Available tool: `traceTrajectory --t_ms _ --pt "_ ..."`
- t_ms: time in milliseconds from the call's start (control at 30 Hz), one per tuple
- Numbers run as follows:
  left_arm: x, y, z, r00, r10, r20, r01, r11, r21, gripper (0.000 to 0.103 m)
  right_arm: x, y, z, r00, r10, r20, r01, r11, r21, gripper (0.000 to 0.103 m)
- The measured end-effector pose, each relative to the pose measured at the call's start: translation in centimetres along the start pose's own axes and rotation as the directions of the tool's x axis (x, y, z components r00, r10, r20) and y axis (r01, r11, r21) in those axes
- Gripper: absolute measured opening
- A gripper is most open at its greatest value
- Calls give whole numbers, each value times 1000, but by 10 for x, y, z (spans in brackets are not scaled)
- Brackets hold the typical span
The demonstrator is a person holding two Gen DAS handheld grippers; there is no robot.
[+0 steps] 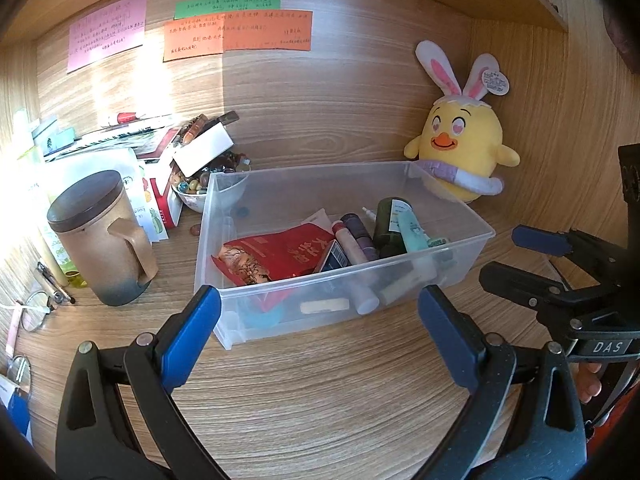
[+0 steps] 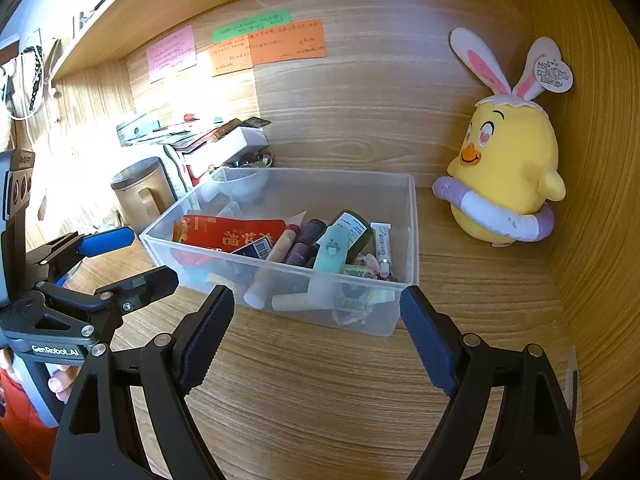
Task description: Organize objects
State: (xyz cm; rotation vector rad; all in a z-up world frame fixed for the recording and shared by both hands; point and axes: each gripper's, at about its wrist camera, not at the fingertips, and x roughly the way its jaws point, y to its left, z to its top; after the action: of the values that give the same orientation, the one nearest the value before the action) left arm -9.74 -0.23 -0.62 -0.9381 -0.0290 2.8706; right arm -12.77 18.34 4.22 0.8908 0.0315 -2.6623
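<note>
A clear plastic bin (image 1: pixel 400 168) (image 2: pixel 412 216) stands on the wooden desk. Inside it lie a red snack packet (image 1: pixel 280 254) (image 2: pixel 224 232), a mint-green tube (image 1: pixel 412 232) (image 2: pixel 332 248), a dark green bottle (image 1: pixel 390 216) (image 2: pixel 356 224) and several small cosmetics. My left gripper (image 1: pixel 318 312) is open just in front of the bin's near wall, nothing between its blue pads. The right gripper (image 2: pixel 316 312) is open too, empty, facing the bin's near right corner. Each gripper shows in the other's view, the right gripper (image 1: pixel 520 256) beside the bin and the left gripper (image 2: pixel 132 256) at its left.
A yellow plush chick with rabbit ears (image 1: pixel 464 148) (image 2: pixel 504 176) sits in the back right corner. A brown lidded mug (image 1: pixel 102 236) (image 2: pixel 146 192), a bowl of beads (image 1: pixel 200 188), boxes and papers crowd the left. Glasses (image 1: pixel 36 308) lie at the left edge. Coloured notes (image 1: pixel 240 28) hang on the back wall.
</note>
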Motion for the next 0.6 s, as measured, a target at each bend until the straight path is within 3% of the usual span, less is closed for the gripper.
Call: traceTrajectory --t_ms 600 --pt "1 -5 0 1000 -8 -4 8 1000 -2 100 -1 0 0 1000 -2 3 2 1000 4 83"
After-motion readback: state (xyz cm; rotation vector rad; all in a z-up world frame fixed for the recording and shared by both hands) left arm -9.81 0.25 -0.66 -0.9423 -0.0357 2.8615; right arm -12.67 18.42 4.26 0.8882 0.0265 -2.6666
